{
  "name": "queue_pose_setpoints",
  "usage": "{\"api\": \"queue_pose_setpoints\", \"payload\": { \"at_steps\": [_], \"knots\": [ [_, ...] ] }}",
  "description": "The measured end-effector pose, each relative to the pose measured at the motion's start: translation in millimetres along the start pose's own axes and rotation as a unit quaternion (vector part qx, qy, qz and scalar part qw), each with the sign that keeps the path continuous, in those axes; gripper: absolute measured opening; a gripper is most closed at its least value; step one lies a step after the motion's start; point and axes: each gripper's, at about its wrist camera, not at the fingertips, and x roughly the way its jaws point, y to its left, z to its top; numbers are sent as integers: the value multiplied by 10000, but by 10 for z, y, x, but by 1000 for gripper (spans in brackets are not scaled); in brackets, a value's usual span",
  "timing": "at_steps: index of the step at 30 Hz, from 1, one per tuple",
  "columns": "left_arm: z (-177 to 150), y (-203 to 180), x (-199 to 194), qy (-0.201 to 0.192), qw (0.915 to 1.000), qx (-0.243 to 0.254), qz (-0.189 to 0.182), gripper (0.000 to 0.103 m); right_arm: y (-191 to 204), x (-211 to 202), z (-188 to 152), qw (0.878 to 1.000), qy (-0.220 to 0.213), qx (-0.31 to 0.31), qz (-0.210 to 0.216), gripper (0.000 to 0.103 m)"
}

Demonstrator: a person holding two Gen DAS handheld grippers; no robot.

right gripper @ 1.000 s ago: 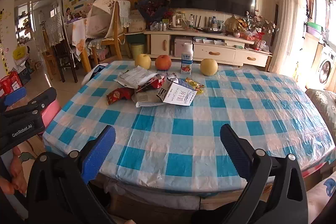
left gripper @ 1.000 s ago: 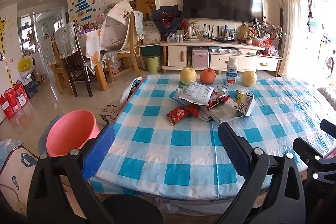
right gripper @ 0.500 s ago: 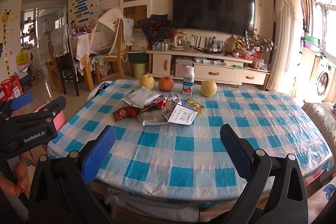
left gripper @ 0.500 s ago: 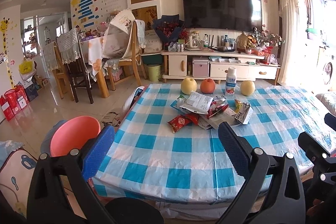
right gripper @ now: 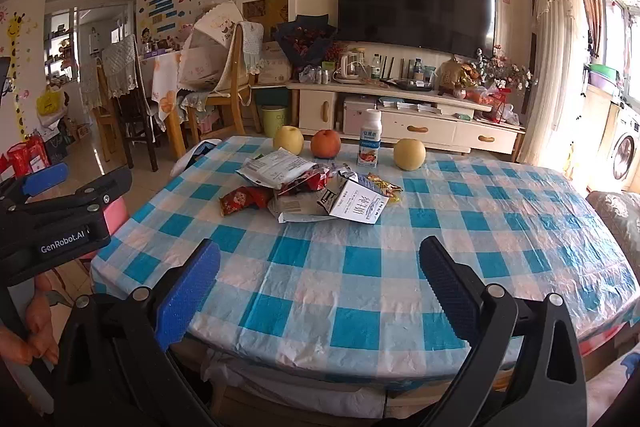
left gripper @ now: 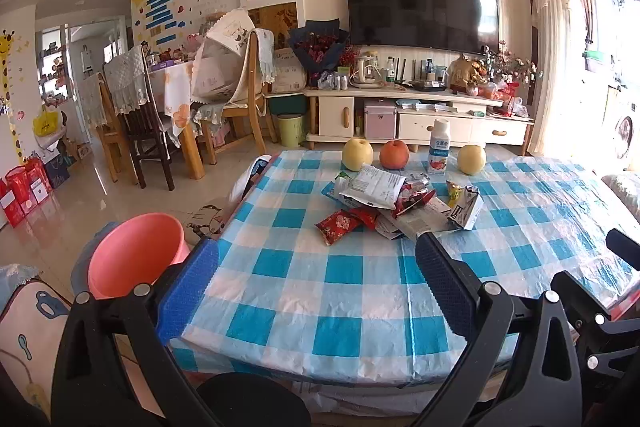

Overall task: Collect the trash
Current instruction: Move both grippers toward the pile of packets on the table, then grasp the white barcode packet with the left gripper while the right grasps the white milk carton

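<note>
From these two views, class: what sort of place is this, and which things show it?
Most likely a home living room with a dining corner: a large black wall-mounted television above a cream media cabinet, wooden dining chairs, and a table under a blue-and-white checked cloth.

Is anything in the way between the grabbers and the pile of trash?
Nothing visible. Only bare checked tablecloth lies between the open right gripper, the open left gripper and the trash pile. The fruit and bottle stand behind it.
</note>
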Motion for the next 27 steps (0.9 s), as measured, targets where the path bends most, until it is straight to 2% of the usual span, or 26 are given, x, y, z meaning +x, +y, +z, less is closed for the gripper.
{"api": "queue_pose_setpoints", "payload": {
  "at_steps": [8,12,18,24,27],
  "knots": [
    [-107,-51,228,235,9997,-52,-30,99,-141,295,-188,9994,295,108,-173,99],
    [-159,-119,358,384,9992,102,37,99,-215,472,-300,9984,491,263,-85,99],
    [-258,-191,570,618,9980,126,-65,99,-328,707,-417,9964,731,415,84,99],
    [-391,-210,808,596,9957,-61,-702,99,-590,968,-483,9913,958,840,329,99],
    [-414,-219,931,608,9937,-108,-933,99,-765,1123,-498,9839,1079,1273,640,99]
  ]
}}
